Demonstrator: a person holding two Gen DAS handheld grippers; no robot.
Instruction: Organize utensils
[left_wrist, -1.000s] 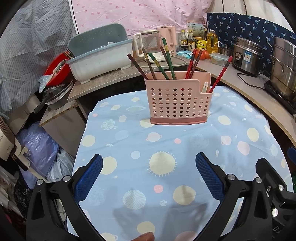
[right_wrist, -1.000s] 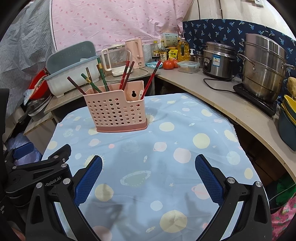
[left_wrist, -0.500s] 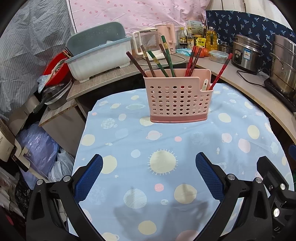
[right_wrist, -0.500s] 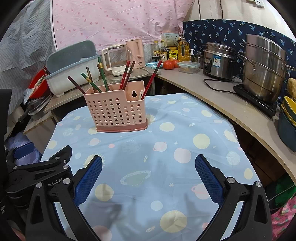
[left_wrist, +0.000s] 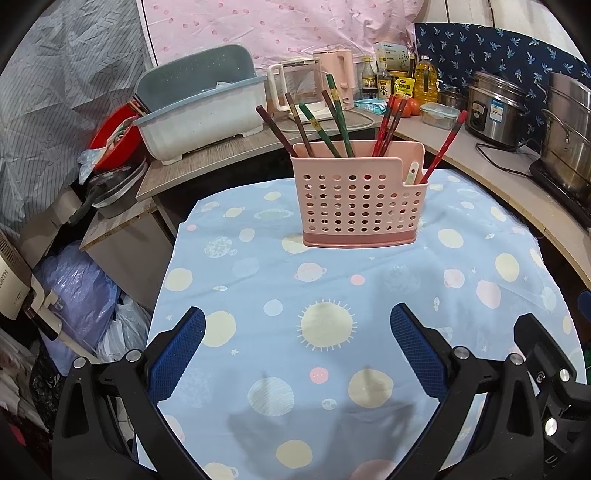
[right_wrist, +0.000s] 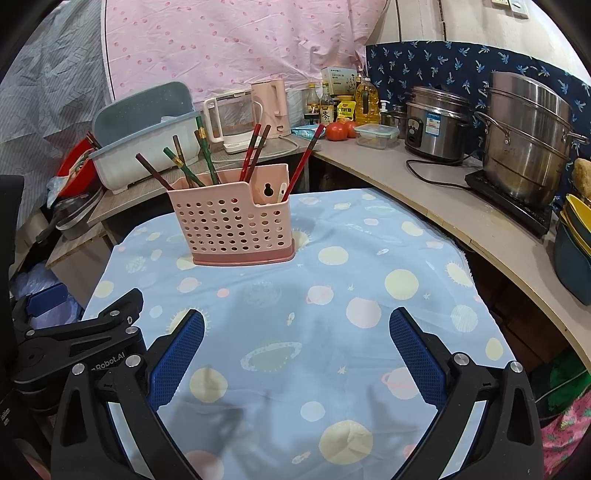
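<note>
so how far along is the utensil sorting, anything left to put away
Done, it seems: the brown and green chopsticks and red chopsticks stand in the pink perforated plastic caddy, with one red chopstick in its low side pocket. In hand: nothing; the left tool and right tool are open over the blue planet-print tablecloth. Left: no loose utensils visible there.

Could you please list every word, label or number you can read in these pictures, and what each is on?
"Robot.AI": on the left hand-held gripper, seen from the right wrist view.
"ORTH": cut off, on a white appliance at the left edge.
Labels on the rice cooker, bottles and box: too small to read.
</note>
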